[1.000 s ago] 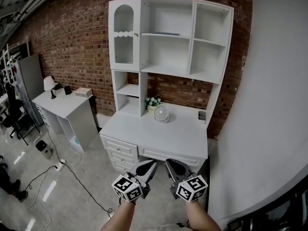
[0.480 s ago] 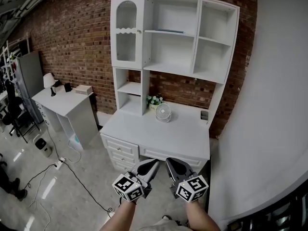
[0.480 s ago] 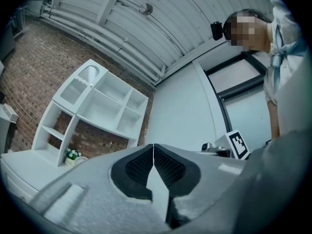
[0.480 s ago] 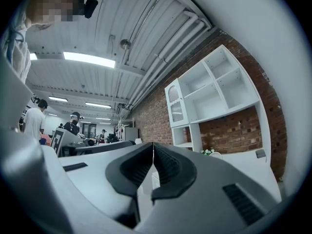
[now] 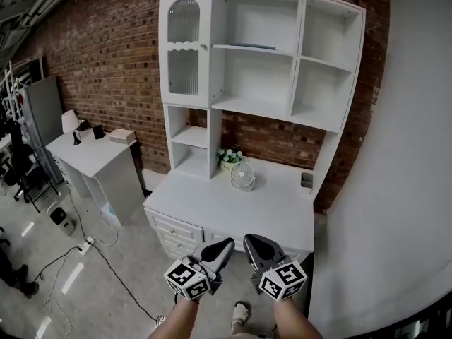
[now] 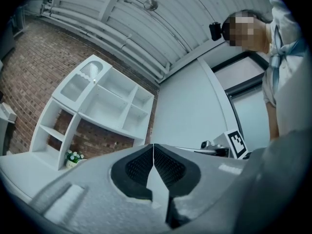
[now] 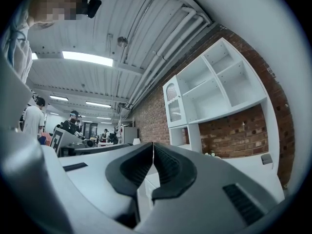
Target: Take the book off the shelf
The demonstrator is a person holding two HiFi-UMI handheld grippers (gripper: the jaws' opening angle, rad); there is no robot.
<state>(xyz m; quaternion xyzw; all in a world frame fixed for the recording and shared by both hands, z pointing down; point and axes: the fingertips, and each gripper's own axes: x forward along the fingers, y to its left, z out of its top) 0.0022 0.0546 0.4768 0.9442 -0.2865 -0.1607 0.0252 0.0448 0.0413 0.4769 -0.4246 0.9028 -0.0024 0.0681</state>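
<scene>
White shelf (image 5: 222, 46) carries the book (image 5: 257, 46), while left claw (image 5: 226, 244) and right claw (image 5: 249, 240) are each pressed together, empty.

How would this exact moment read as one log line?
book: flat on upper shelf, untouched | left gripper: shut, empty | right gripper: shut, empty | both: low, near desk front

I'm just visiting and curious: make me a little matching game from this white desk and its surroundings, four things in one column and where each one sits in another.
Things:
1. book
2. small fan
3. flowers
4. table lamp

Places:
A. on the side table at the left
B. lying flat on the upper middle shelf
C. on the desktop, just in front of the flowers
D. at the back of the desktop, against the brick wall

Pairs: 1-B, 2-C, 3-D, 4-A
</scene>
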